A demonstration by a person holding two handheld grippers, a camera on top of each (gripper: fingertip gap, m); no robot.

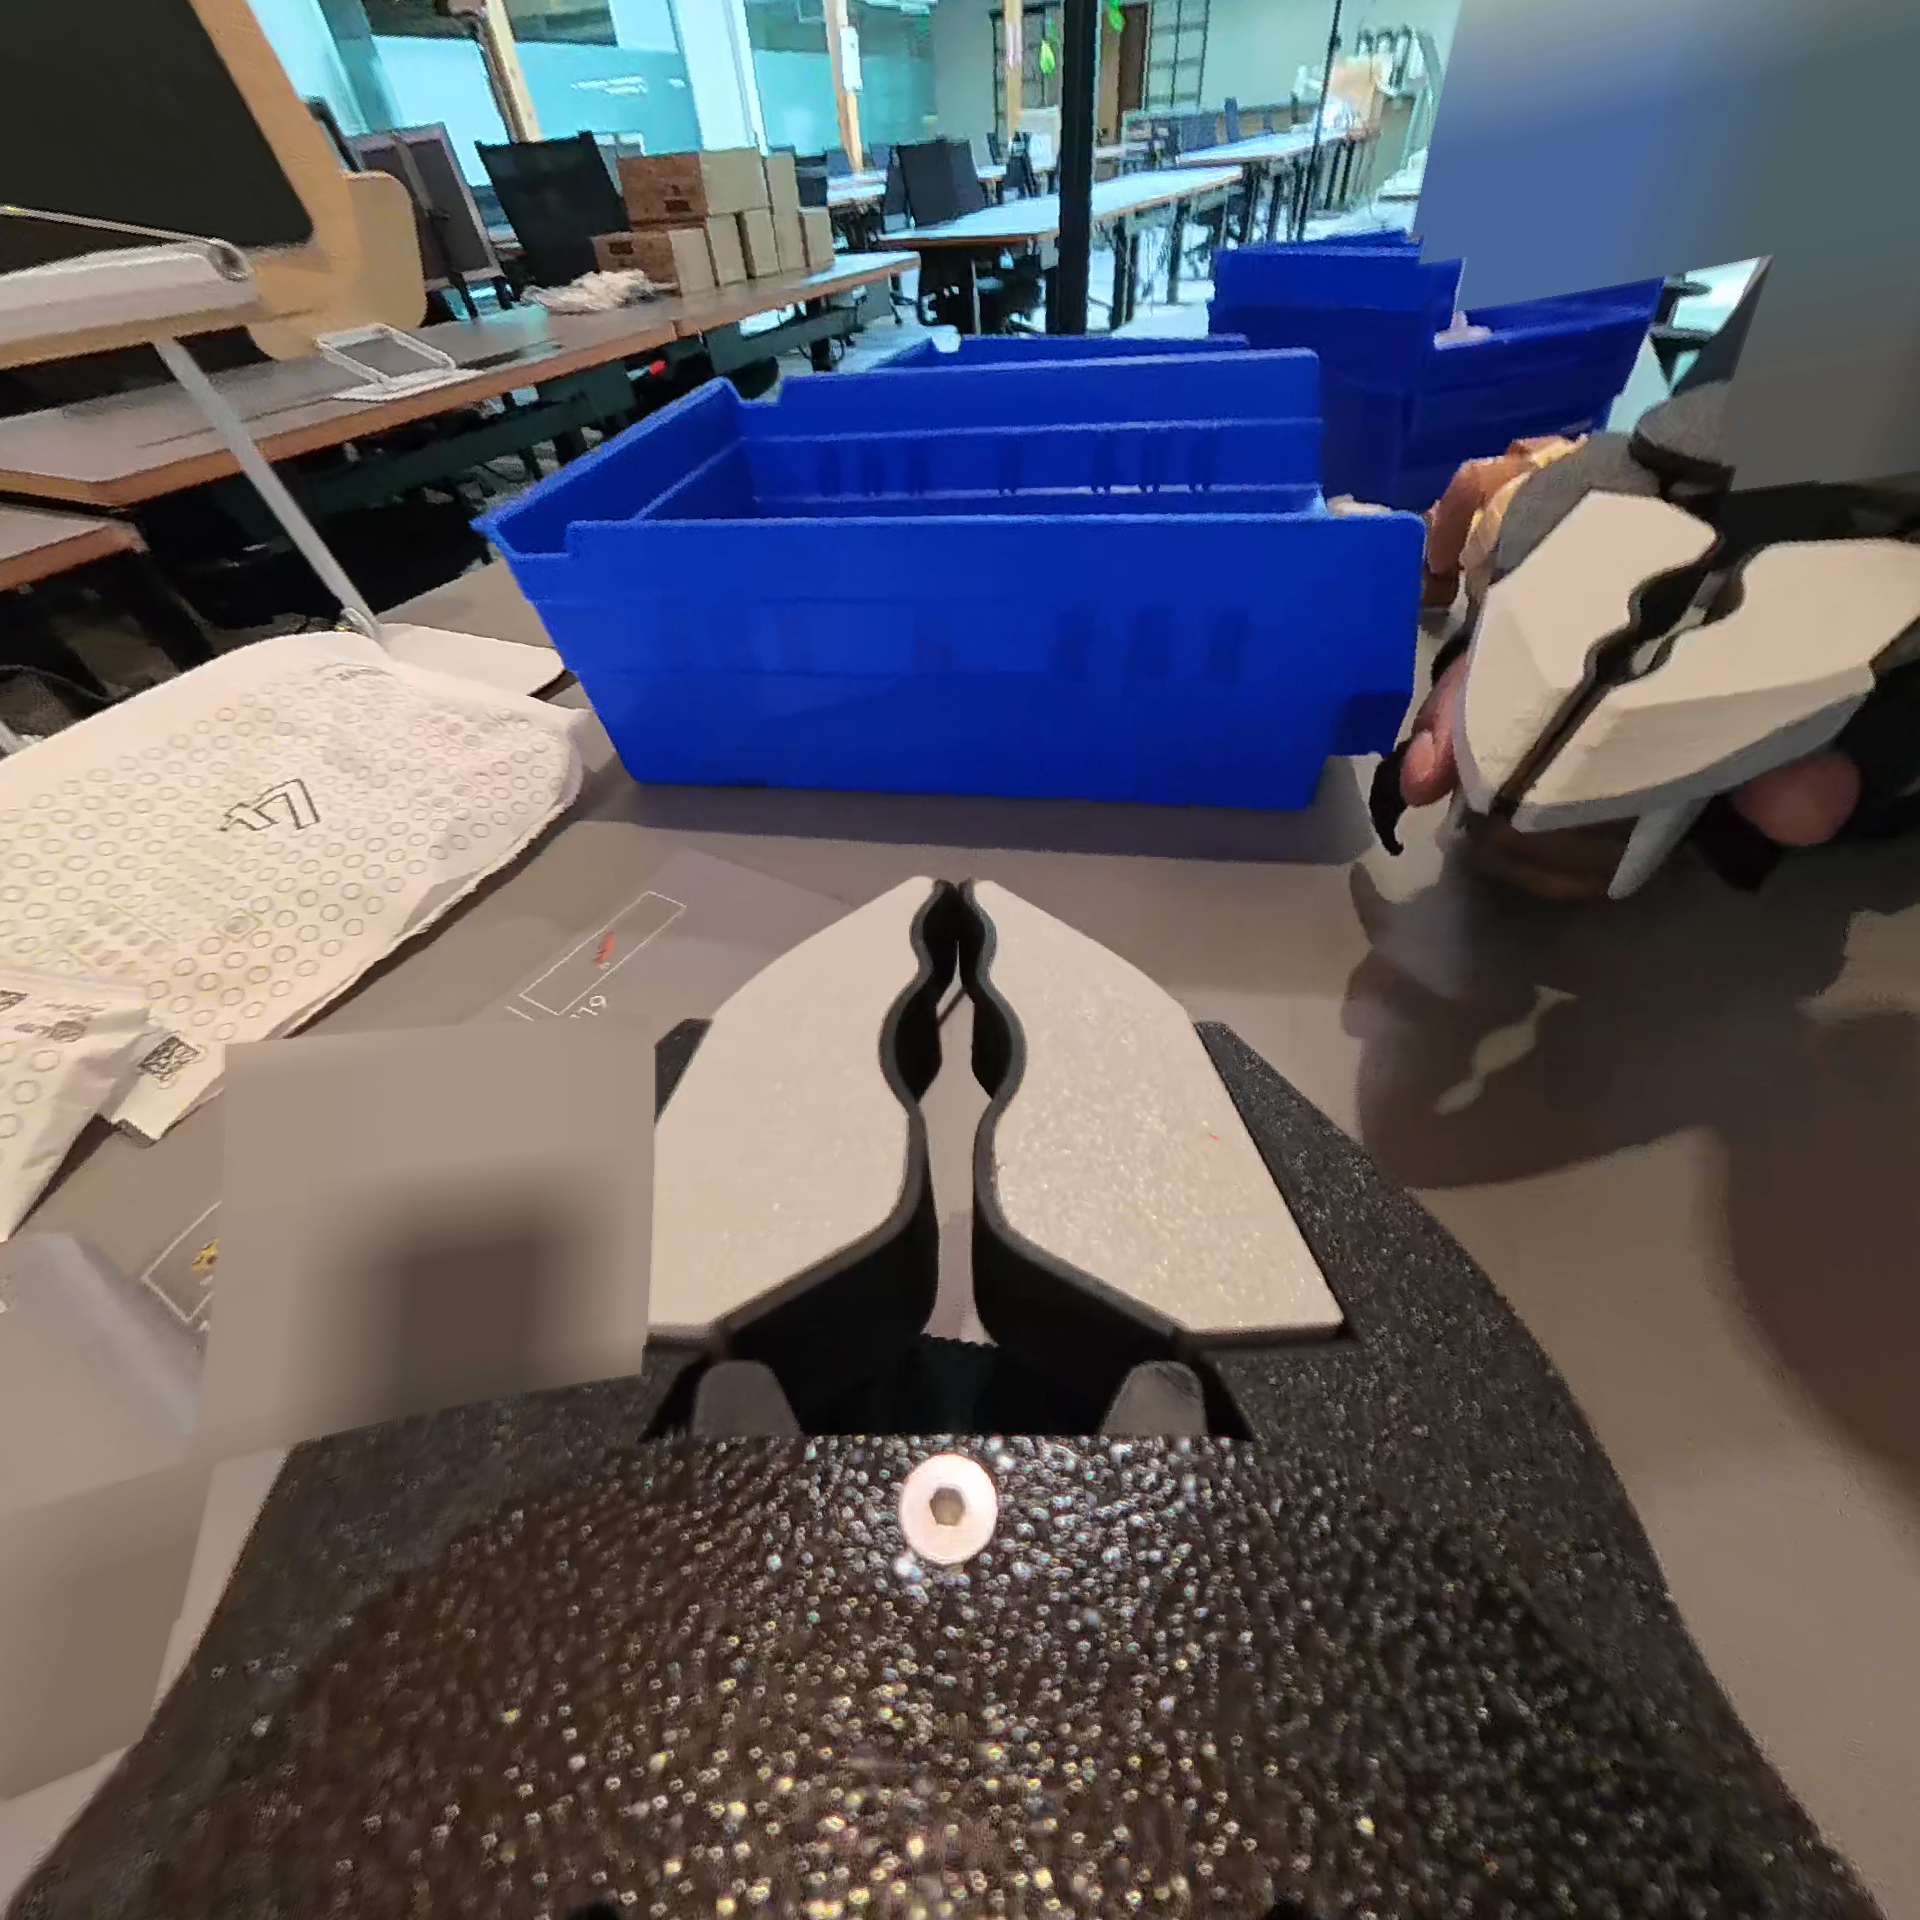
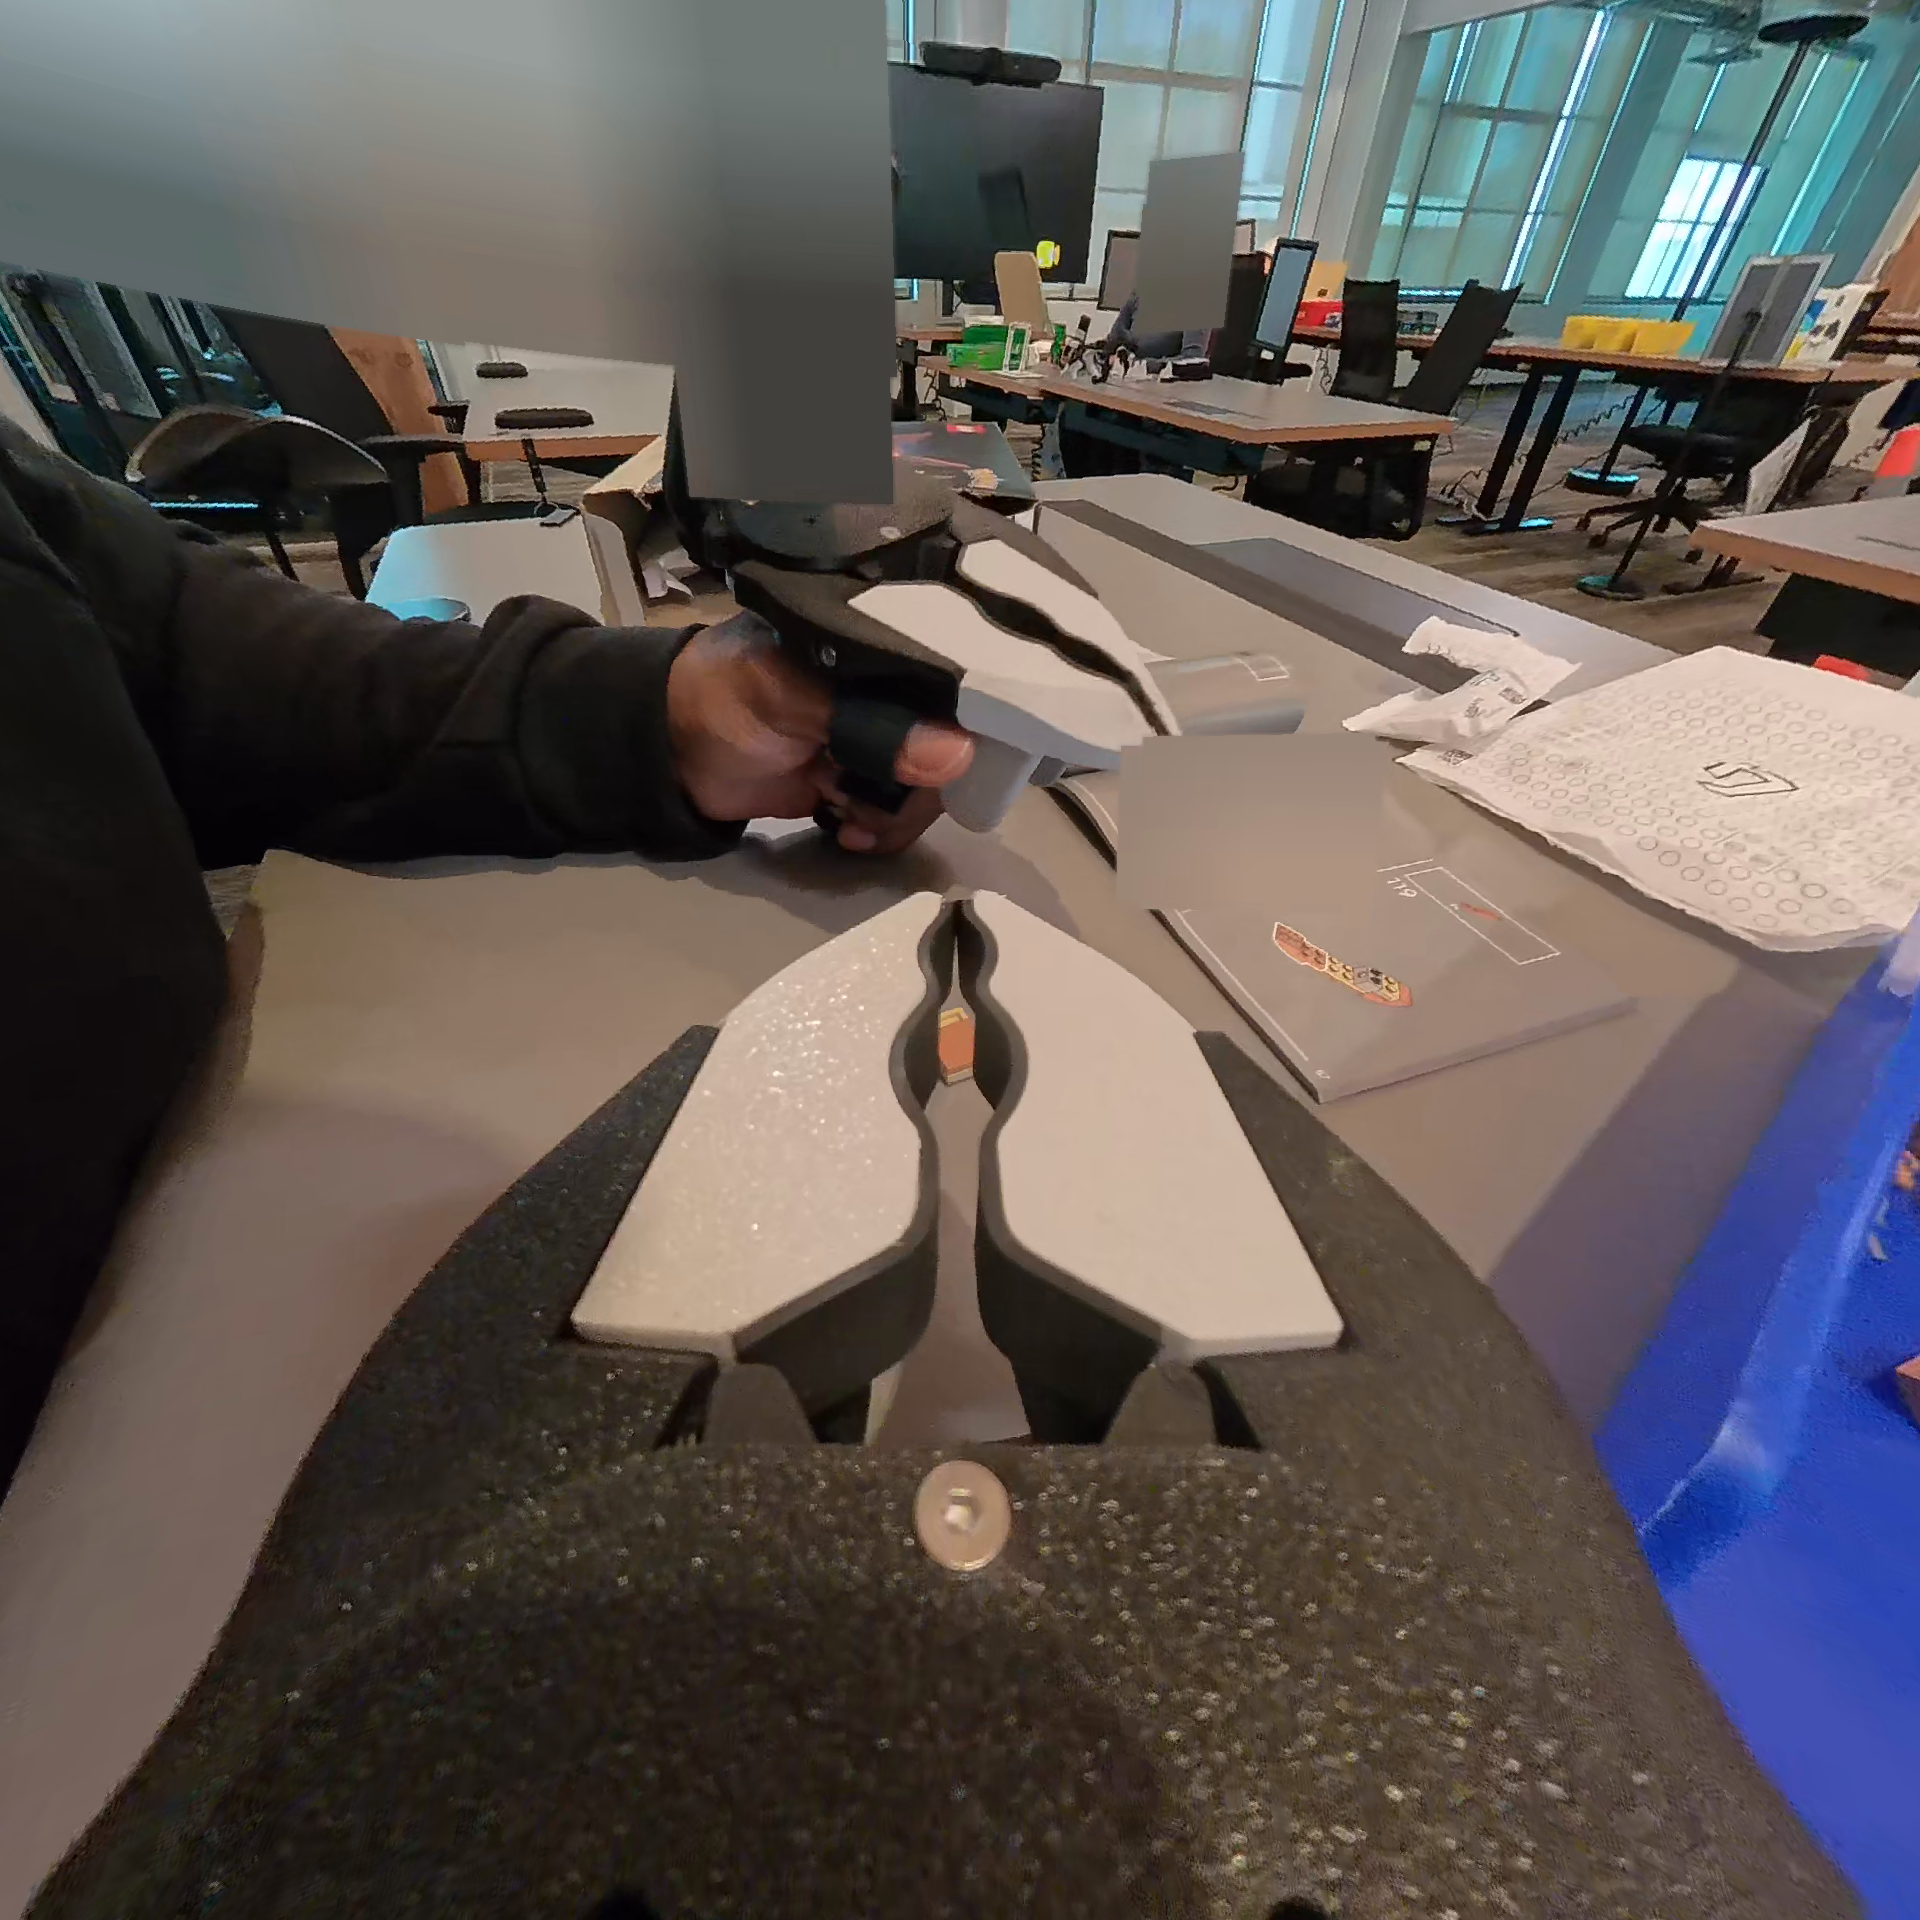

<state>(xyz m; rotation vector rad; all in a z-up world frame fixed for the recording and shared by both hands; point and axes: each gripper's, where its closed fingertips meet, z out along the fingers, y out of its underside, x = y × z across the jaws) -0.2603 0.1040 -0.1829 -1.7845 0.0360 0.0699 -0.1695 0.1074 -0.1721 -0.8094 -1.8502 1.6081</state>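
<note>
My left gripper (image 1: 958, 889) is shut with nothing between its fingertips. It hovers low over a grey booklet (image 1: 623, 935) on the grey table (image 1: 1143, 883), facing a blue bin (image 1: 987, 644). In the right wrist view a hand in a dark sleeve holds it (image 2: 1148, 696). My right gripper (image 2: 961, 900) is shut at the tips, low over the table (image 2: 520, 987). A small orange-brown piece (image 2: 956, 1044) shows through the hollow between its fingers; I cannot tell whether it is gripped or lies beneath. The left wrist view shows this gripper (image 1: 1501, 805) at the right, also shut.
White paper bags printed with circles (image 1: 260, 810) lie left of the booklet and show at the far right (image 2: 1714, 810). The open booklet (image 2: 1403, 987) lies right of my right gripper. The blue bin's wall (image 2: 1766, 1351) is close on the right. More blue bins (image 1: 1403, 343) stand behind. Some 10 cm of space lies between my two pairs of fingers.
</note>
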